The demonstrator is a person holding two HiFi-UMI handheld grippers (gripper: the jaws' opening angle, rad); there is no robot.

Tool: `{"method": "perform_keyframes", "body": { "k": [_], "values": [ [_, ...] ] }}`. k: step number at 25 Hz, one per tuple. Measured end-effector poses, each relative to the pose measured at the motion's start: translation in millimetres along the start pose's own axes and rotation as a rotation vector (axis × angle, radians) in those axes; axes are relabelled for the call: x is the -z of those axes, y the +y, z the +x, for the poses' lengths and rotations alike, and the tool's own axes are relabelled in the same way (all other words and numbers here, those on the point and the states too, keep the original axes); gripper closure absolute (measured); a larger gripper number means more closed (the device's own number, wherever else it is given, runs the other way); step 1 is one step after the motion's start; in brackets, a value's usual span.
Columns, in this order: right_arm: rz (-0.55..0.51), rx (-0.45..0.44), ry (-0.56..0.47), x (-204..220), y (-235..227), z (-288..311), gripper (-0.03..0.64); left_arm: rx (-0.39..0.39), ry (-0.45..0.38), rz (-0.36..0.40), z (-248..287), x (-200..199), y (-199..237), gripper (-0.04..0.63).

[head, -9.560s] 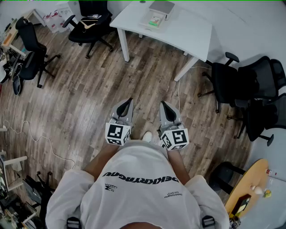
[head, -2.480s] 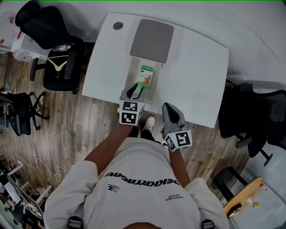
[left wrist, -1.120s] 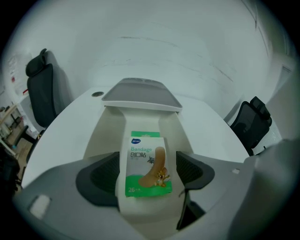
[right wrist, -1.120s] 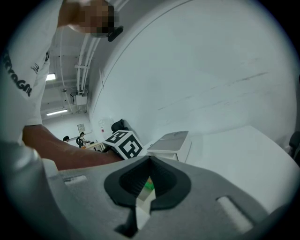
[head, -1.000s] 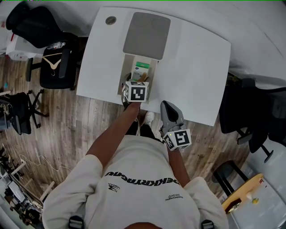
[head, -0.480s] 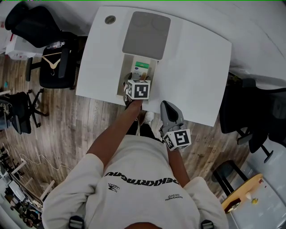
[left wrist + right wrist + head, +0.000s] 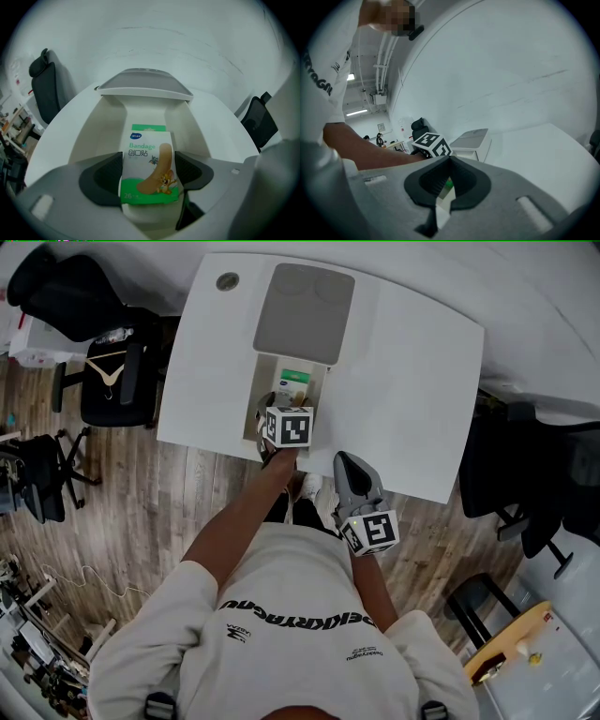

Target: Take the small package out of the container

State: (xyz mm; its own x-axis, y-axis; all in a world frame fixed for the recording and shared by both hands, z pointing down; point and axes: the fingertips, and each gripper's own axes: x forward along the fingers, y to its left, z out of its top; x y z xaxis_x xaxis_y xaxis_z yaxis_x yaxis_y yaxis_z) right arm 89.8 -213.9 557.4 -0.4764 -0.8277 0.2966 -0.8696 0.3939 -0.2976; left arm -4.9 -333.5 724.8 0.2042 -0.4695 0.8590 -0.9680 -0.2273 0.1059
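A small green-and-white bandage package (image 7: 149,168) lies in the open white container (image 7: 89,136) on the white table (image 7: 422,381). My left gripper (image 7: 149,176) points steeply down into the container. Its jaws have just been closing, and both dark pads (image 7: 108,180) now touch the package's sides. In the head view its marker cube (image 7: 288,427) hides the fingertips, and the package's far end (image 7: 294,382) shows beyond it. My right gripper (image 7: 345,463) hangs shut over the table's near edge, holding nothing, and looks toward the left gripper's cube (image 7: 432,144).
The container's grey lid (image 7: 303,313) lies just beyond it on the table. Black office chairs stand to the left (image 7: 103,371), one with a hanger on it, and to the right (image 7: 544,484). A wooden floor lies below the table's near edge.
The person walked up to the table and my left gripper reached forward and down into the container. Over the last second it barely shifted. The right gripper stayed put.
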Motion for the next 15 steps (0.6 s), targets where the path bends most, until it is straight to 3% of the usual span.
{"method": "perform_keyframes", "body": {
  "k": [15],
  "values": [
    [-0.016,0.001,0.007,2.2,7.4,-2.4,0.617,0.025,-0.031,-0.02,-8.4,-3.1,6.3,0.236]
  ]
}}
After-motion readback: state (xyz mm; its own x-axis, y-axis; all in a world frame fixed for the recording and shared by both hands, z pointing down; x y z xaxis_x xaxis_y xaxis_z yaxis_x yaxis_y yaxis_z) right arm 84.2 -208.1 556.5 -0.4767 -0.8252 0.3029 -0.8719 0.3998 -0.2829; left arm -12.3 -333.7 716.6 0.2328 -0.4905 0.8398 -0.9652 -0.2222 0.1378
